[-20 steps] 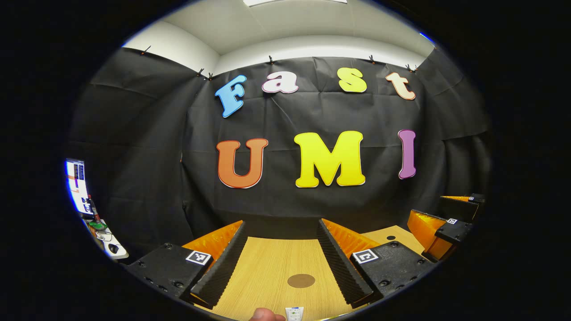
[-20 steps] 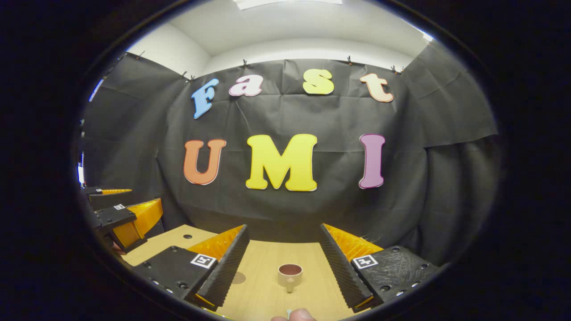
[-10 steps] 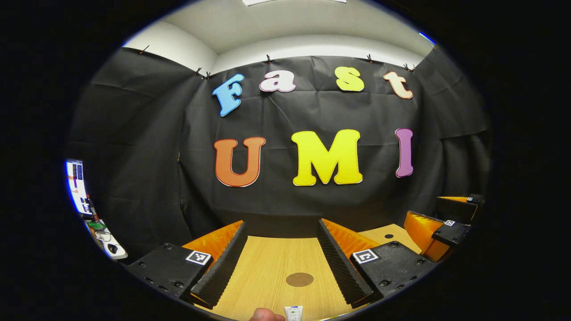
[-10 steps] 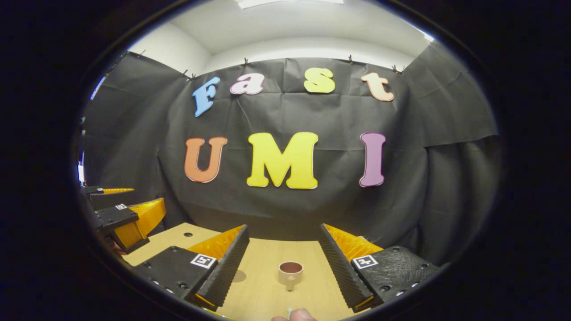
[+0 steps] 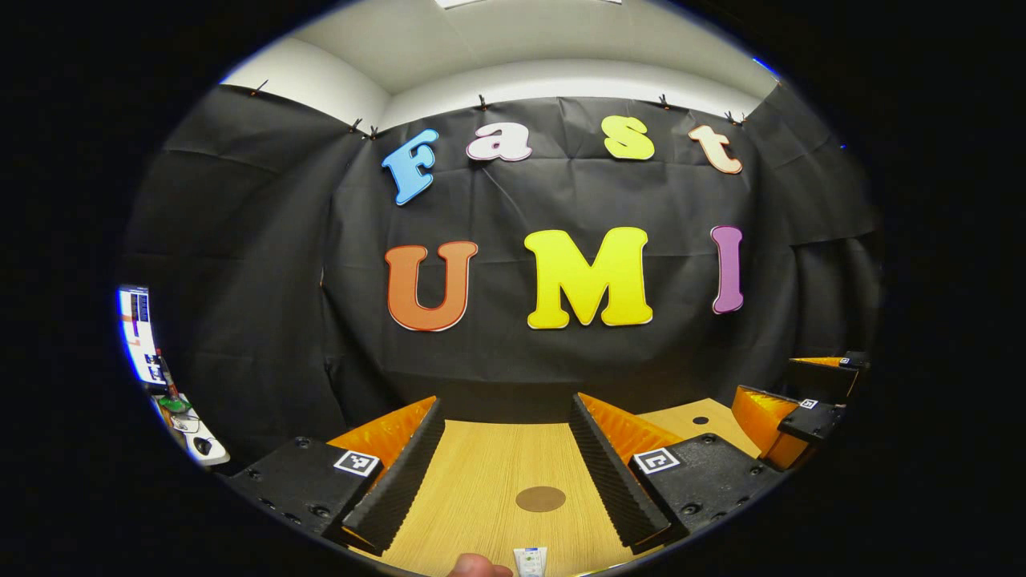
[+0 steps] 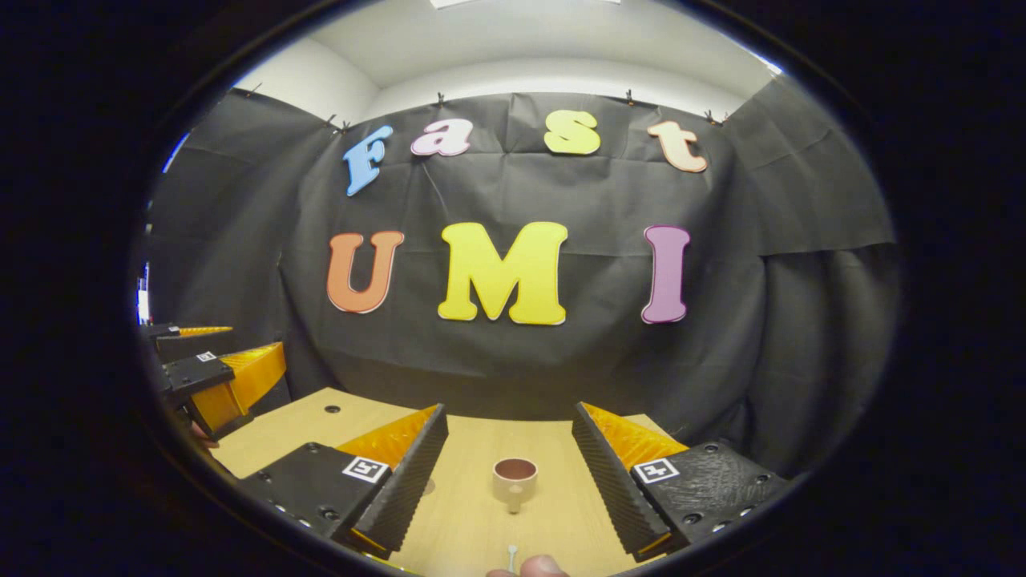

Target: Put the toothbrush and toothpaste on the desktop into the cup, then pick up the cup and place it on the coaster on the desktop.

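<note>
In the left gripper view my left gripper [image 5: 505, 409] stands open above the wooden desktop [image 5: 481, 481]. A round brown coaster [image 5: 539, 498] lies flat between its fingers, farther out. The white end of the toothpaste tube [image 5: 530, 561] peeks in at the bottom edge, beside a fingertip [image 5: 478, 567]. In the right gripper view my right gripper [image 6: 510, 413] is open too. A beige cup [image 6: 515, 479] with a dark red inside stands upright ahead between its fingers, handle toward me. The toothbrush tip [image 6: 512, 551] shows at the bottom edge. A sliver of the coaster [image 6: 429, 486] shows by the left finger.
Each gripper shows in the other's view: the right gripper [image 5: 789, 389] at the far right, the left gripper [image 6: 216, 369] at the far left. The desktop has a small hole [image 6: 331, 409]. A monitor [image 5: 140, 332] and a mouse [image 5: 200, 445] sit outside the booth, left.
Both views have tipped slightly downward. The coaster and the cup sit a little higher in their views, and more of the toothbrush tip shows. Both grippers stay open.
</note>
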`<state>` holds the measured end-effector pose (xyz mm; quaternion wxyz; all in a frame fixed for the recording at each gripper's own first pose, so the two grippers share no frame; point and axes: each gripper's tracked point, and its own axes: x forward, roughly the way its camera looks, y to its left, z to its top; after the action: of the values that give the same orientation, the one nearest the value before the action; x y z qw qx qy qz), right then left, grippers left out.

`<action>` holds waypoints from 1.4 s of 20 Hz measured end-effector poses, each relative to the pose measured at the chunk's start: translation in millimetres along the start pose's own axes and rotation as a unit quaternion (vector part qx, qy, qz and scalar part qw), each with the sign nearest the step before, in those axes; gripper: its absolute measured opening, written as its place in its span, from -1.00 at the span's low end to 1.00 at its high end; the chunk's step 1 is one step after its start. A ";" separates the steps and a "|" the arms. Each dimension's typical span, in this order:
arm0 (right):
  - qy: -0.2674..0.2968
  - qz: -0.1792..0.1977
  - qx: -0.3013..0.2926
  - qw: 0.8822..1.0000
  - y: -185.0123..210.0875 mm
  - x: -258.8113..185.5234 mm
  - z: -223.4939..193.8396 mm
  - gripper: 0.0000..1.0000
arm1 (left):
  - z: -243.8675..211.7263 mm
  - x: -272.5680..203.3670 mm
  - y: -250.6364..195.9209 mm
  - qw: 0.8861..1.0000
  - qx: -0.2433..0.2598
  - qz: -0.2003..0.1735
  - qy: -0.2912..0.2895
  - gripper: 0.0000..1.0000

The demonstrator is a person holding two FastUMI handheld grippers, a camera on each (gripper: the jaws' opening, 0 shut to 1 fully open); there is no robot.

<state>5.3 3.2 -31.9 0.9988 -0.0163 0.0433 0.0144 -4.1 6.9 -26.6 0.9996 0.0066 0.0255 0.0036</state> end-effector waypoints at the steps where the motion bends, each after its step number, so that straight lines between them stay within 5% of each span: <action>1: 0.006 -0.001 -0.002 1.000 0.2 -3.0 -8.7 0.89 | -8.2 0.3 -0.5 1.000 -0.001 0.000 0.009 0.97; 12: 0.126 0.005 -0.027 0.992 -10.2 -12.5 -98.7 0.84 | -100.4 -20.8 -21.2 0.991 -0.011 -0.041 0.131 0.99; 28: 0.354 0.016 -0.036 0.934 -19.8 -17.6 -248.8 0.96 | -242.9 -72.3 -46.2 0.932 -0.019 -0.058 0.358 1.00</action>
<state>-33.1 -25.4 -277.5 0.9171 -0.0560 0.3939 0.0250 -88.4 -36.8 -266.0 0.9226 -0.0157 0.3818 -0.0521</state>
